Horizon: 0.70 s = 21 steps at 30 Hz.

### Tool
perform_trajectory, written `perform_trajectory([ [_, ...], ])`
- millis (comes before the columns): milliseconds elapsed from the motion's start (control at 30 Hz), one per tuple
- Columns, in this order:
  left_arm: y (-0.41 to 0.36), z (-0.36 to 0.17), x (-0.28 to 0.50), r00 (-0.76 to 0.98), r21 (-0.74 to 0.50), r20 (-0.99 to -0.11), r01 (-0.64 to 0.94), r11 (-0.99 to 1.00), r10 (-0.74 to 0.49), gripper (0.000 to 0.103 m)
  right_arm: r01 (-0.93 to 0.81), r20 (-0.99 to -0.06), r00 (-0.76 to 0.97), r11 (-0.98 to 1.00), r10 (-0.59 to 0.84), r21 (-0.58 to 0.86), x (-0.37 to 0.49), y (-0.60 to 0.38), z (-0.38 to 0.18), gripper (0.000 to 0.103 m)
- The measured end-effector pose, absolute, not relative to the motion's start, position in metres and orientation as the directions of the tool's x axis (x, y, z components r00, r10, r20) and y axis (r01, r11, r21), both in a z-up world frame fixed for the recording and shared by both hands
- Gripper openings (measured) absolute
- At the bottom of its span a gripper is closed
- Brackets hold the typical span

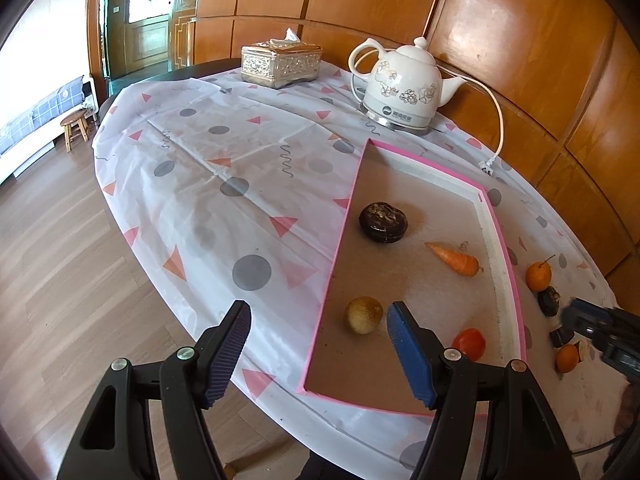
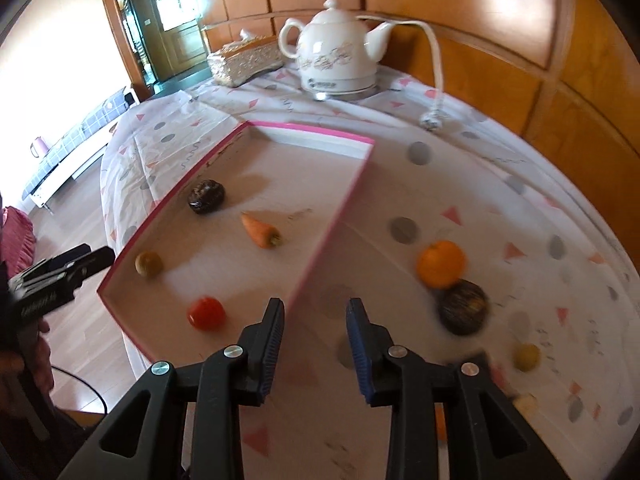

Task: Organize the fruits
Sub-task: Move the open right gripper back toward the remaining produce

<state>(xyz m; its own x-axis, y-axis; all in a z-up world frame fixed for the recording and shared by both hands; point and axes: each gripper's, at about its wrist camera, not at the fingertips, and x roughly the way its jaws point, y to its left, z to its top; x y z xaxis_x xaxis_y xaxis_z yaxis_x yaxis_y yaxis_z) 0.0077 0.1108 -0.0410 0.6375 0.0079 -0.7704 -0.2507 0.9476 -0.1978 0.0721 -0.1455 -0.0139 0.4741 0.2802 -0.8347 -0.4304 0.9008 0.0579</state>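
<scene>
A round table under a patterned tablecloth fills both views, with a white electric kettle and a tissue box at its far side. On the cloth lies a shallow pink-edged tray, which already holds four pieces: a dark brown fruit, a small carrot, a yellowish kiwi-like fruit and a red tomato-like fruit.

Outside the tray, on the cloth to its right, more pieces wait: an orange touching a dark round fruit, with a small yellow fruit nearer the table edge; the motion blur there hides further detail.

The sorting looks partly done, and the step in hand appears to be the reach for the next loose piece. The left gripper hangs over the near left corner of the tray, jaws wide apart, with nothing between them. The right gripper sits above the tray's right wall, its jaws apart and empty.

The next move likely calls for swinging the right gripper rightward over the orange or the dark fruit, lowering it, opening wide enough to straddle the round body, and closing gently so it does not roll against its neighbour.
</scene>
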Motion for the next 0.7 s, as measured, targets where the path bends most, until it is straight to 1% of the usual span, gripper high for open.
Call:
perform_trajectory([
  [200, 0.103, -0.039, 0.008, 0.638, -0.190, -0.770, -0.229, 0.955, 0.000, 0.071, -0.338, -0.839, 0.504, 0.941, 0.207, 0.029, 0.058, -0.204, -0.009, 0.032],
  [400, 0.096, -0.036, 0.008, 0.641, -0.180, -0.768, -0.210, 0.961, -0.004, 0.071, -0.228, -0.854, 0.507, 0.974, 0.119, 0.001, 0.048, -0.261, -0.016, 0.032],
  [700, 0.077, -0.031, 0.009, 0.643, -0.161, -0.766, -0.150, 0.975, -0.028, 0.071, -0.021, -0.863, 0.500, 0.996, -0.067, -0.090, 0.039, -0.357, -0.021, 0.032],
])
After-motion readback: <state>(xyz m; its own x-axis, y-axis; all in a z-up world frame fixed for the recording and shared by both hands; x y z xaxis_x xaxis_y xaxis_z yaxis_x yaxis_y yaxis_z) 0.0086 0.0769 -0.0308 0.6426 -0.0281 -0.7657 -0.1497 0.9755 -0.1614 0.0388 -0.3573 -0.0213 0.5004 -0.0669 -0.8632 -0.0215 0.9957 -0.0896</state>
